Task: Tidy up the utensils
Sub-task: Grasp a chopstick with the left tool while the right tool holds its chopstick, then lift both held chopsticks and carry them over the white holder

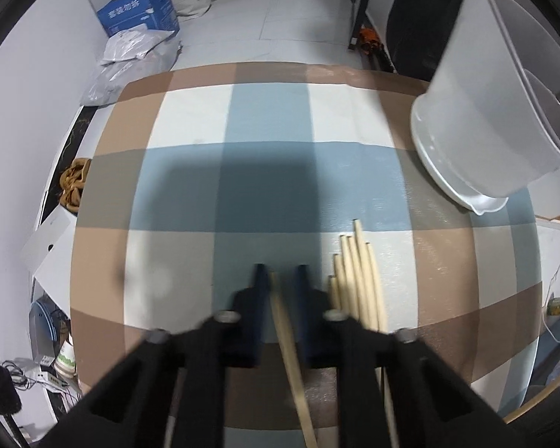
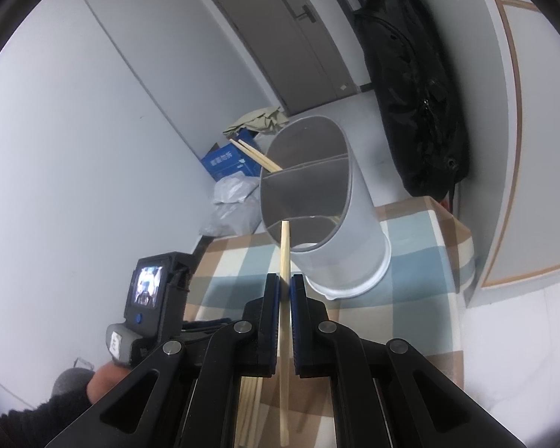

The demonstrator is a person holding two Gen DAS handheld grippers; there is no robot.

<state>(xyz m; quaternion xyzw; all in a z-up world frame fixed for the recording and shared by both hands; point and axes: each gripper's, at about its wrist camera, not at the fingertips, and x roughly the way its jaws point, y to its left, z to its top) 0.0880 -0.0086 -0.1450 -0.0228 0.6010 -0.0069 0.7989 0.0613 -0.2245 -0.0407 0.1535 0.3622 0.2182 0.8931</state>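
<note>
My left gripper (image 1: 280, 280) points down at the checked tablecloth (image 1: 265, 119) and is shut on a single wooden chopstick (image 1: 291, 354) that runs back between its jaws. Just to its right, a bundle of several chopsticks (image 1: 358, 276) lies on the cloth. My right gripper (image 2: 284, 283) is shut on another chopstick (image 2: 285, 246), whose tip reaches the rim of the translucent white utensil holder (image 2: 354, 231). The holder (image 1: 478, 119) has a grey divided insert. Two chopsticks (image 2: 257, 155) stick out of its far left compartment.
The left gripper's body (image 2: 149, 291) and the hand holding it (image 2: 104, 377) are at the lower left of the right wrist view. On the floor beyond the table lie a blue box (image 1: 142, 11) and plastic bags (image 1: 134, 52). A black bag (image 2: 410, 93) hangs by the wall.
</note>
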